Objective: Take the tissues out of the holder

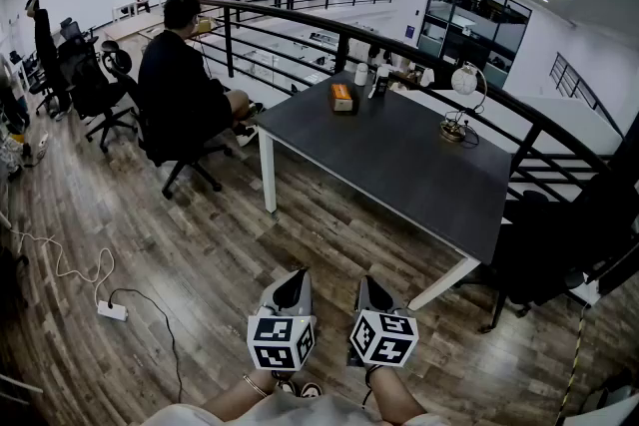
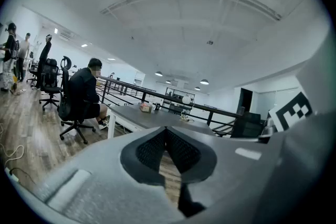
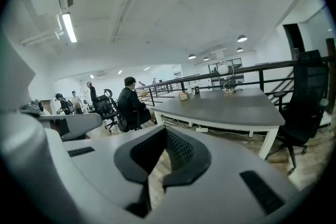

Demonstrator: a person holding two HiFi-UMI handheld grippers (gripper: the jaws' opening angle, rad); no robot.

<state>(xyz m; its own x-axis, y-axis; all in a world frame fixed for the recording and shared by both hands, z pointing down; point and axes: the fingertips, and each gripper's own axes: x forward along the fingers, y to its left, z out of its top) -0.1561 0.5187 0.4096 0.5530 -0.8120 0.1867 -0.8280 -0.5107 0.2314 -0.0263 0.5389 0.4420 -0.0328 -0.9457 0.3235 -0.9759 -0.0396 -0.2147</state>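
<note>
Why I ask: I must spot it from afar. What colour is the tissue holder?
Orange-brown; the holder shows best in the head view.

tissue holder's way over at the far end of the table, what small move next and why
Probably step toward the table and bring both grippers forward. The tissue holder sits near its far edge, while the left gripper and right gripper are shut, empty, and over the wood floor, well short of it.

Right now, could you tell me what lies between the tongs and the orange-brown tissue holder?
Head view: only brown plank floor and bare dark grey tabletop.
</note>
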